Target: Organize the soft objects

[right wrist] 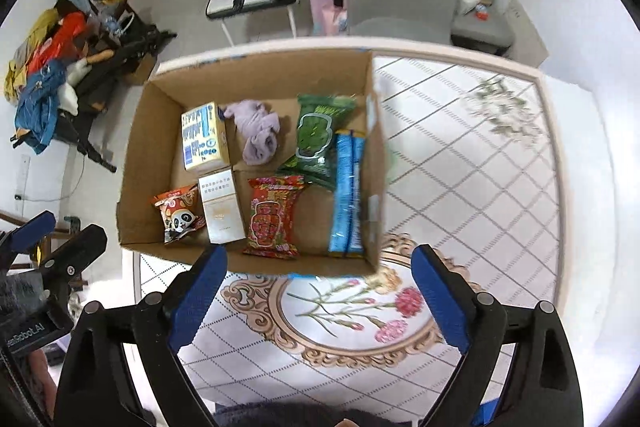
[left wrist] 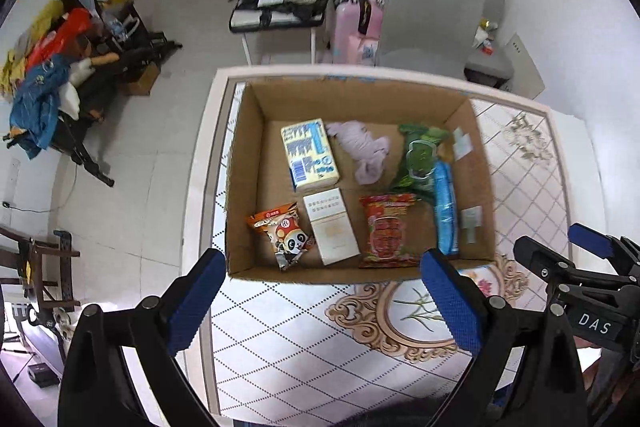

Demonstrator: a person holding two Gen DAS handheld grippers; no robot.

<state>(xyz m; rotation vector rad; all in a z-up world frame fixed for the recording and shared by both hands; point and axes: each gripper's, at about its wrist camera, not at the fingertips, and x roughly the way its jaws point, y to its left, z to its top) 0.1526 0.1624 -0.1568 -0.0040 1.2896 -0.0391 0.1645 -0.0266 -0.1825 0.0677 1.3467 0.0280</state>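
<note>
Left gripper: jaws spread, empty | right gripper: jaws spread, empty | box: ahead of both, on table | inside: tissue pack, cloth, snack bags, likely wipes.

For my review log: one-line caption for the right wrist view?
Open right gripper above cardboard box holding snack packs and a lilac cloth.

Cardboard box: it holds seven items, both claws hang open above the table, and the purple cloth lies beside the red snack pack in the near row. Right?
Not quite. In the right wrist view the purple cloth lies in the far row of the cardboard box, between the tissue pack and the green pack. The rest stands.
</note>
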